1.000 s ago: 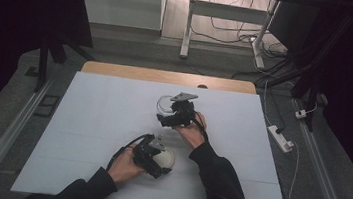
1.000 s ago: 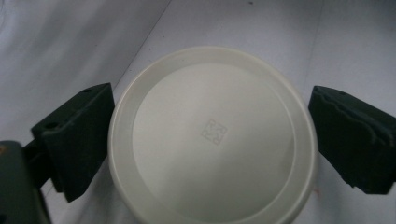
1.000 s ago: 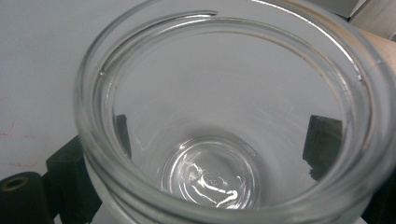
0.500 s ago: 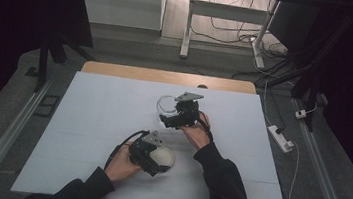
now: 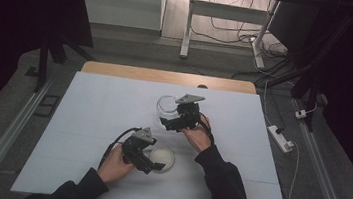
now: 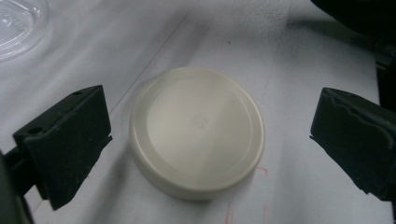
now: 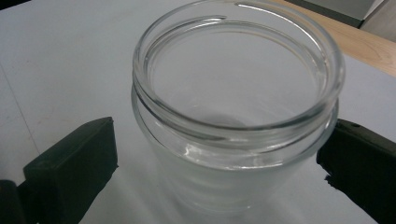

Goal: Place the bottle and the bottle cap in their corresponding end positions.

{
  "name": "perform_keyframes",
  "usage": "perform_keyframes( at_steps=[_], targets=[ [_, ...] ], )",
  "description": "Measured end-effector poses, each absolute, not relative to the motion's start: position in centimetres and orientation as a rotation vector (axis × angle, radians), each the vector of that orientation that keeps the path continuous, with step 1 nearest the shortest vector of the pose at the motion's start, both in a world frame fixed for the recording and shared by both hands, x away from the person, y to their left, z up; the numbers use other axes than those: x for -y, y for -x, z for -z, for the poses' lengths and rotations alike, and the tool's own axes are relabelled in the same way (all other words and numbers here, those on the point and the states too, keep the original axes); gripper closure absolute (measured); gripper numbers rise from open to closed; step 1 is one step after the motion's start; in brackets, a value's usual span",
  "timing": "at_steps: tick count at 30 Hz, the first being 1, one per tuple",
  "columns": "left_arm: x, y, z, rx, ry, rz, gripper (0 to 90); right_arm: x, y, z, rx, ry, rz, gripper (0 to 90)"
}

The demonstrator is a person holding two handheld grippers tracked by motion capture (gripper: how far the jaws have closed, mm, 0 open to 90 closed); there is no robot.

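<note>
Both jaws of the left hand-held gripper (image 6: 210,140) spread around a cream lid (image 6: 197,130); the right hand-held gripper (image 7: 219,163) (also spread) flanks an empty glass jar (image 7: 236,112).

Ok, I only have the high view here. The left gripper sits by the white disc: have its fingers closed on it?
Observer: No. In the left gripper view the left gripper is open, both fingers standing clear of the cream lid.
Operator: Which way up is the lid?
Observer: Flat top up, lying on the white table cover.
Operator: And the jar by the right gripper?
Observer: The glass jar stands upright and empty between the right gripper's open fingers.
</note>
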State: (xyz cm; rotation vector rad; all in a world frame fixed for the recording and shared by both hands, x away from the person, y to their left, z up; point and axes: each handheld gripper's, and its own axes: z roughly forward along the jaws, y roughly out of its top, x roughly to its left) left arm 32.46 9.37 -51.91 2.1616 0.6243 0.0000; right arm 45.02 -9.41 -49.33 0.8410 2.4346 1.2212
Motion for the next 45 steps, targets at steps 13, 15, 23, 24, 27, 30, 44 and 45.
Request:
perform_keyframes(
  at_steps=[13,15,23,24,27,30,44,45],
  targets=[
    [-11.2,-32.1,51.0,-0.627,-2.146,0.03,0.0,11.1,-44.0,49.1,-2.429,-0.89,-1.26,0.0],
    [-11.4,-32.0,50.9,-0.629,-2.141,0.032,0.0,11.5,-43.9,49.0,-2.425,-0.9,-1.272,0.0],
    [-12.4,-31.5,50.5,-0.64,-2.13,0.031,0.0,11.8,-43.0,48.5,-2.44,-0.892,-1.306,0.0],
    [-12.5,-31.5,50.5,-0.64,-2.129,0.026,0.0,11.8,-42.8,48.5,-2.443,-0.885,-1.306,0.0],
    [-12.9,-31.2,50.3,-0.644,-2.126,0.019,0.0,11.8,-42.2,48.2,-2.449,-0.864,-1.308,0.0],
    [-13.3,-30.9,50.2,-0.644,-2.124,0.009,0.0,11.9,-41.6,48.0,-2.443,-0.85,-1.315,0.0],
    [-15.2,-29.4,49.9,-0.681,-2.114,-0.02,0.0,12.3,-39.0,47.7,-2.485,-0.785,-1.286,0.0],
    [-15.3,-29.3,49.9,-0.684,-2.116,-0.021,0.0,12.3,-38.8,47.7,-2.49,-0.78,-1.284,0.0]
  ],
)
